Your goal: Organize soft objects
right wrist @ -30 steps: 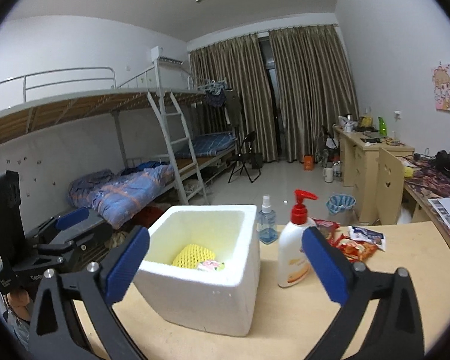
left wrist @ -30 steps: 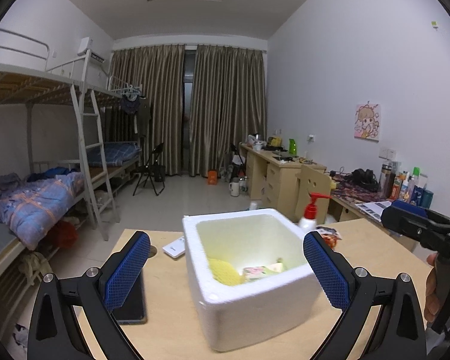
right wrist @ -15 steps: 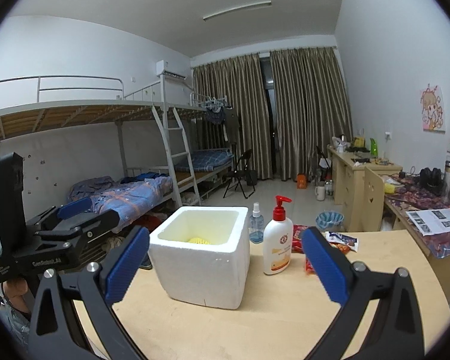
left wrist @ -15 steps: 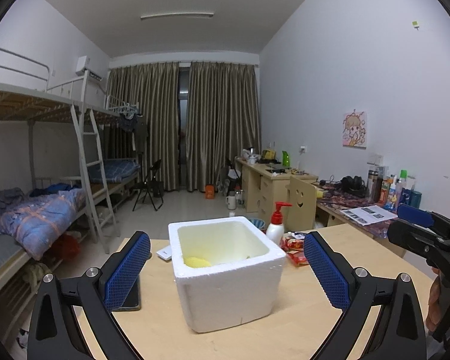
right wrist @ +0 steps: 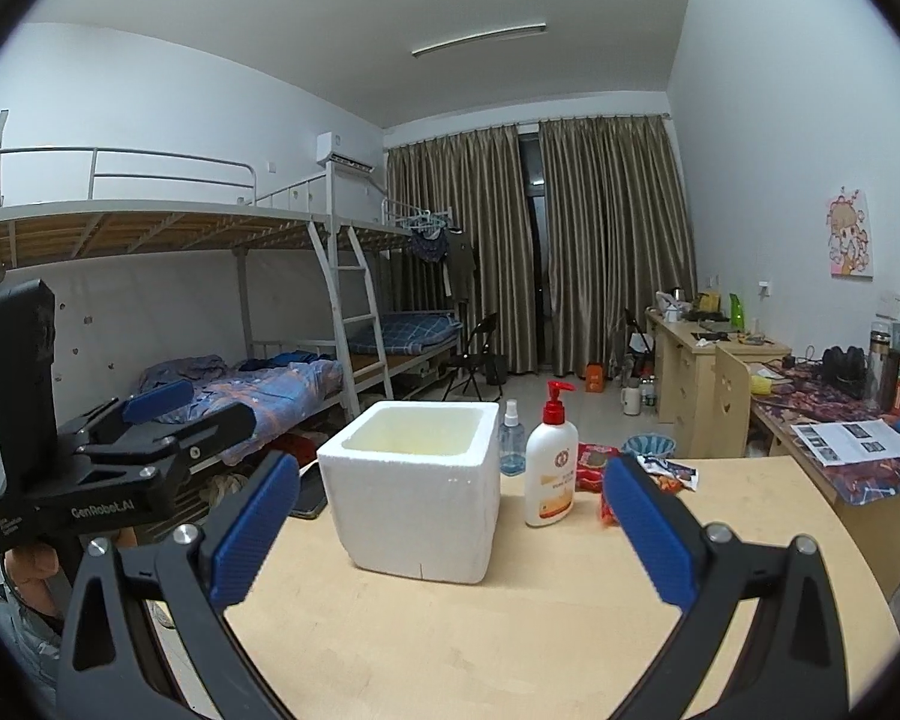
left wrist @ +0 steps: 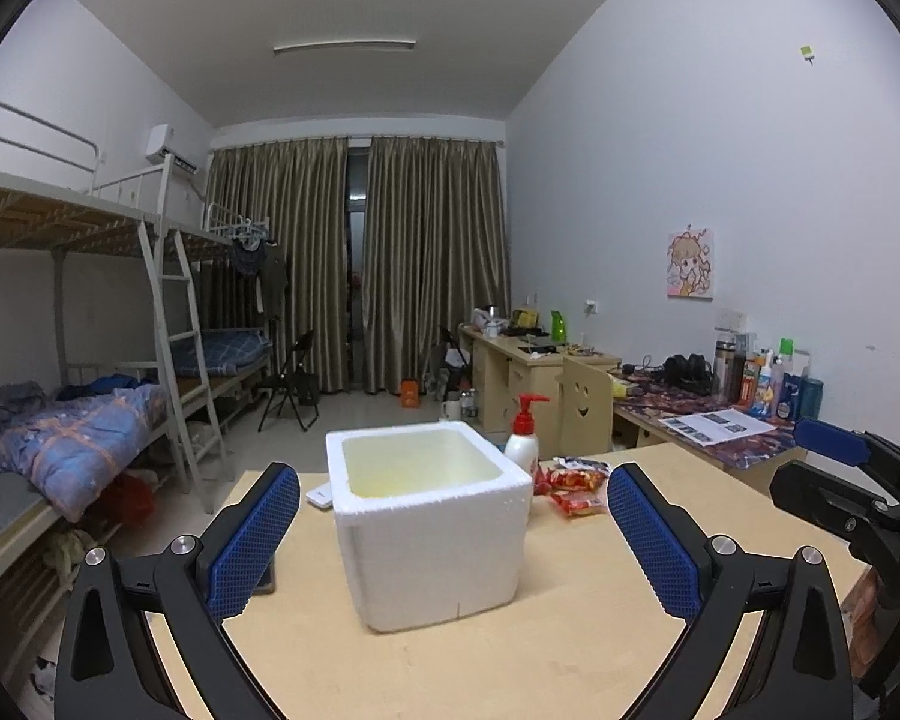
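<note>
Both tongs, left and right, are hovering spread and empty, facing white square foam box sitting on pale wooden counter.

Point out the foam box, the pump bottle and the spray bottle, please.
foam box [right wrist: 417, 510]: right wrist view, front wall.
pump bottle [right wrist: 551, 474]: right wrist view, white body.
spray bottle [right wrist: 511, 450]: right wrist view, clear body.

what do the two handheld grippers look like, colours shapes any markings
Both are matte black plastic frames whose two arms spread in a V, with silver screw heads at the joints. Each finger ends in a long blue pad with a fine grid texture. The left gripper, seen side-on from the right camera, carries white lettering reading GenRobot.AI and a tall black block at its rear. The right gripper has the same build.
</note>
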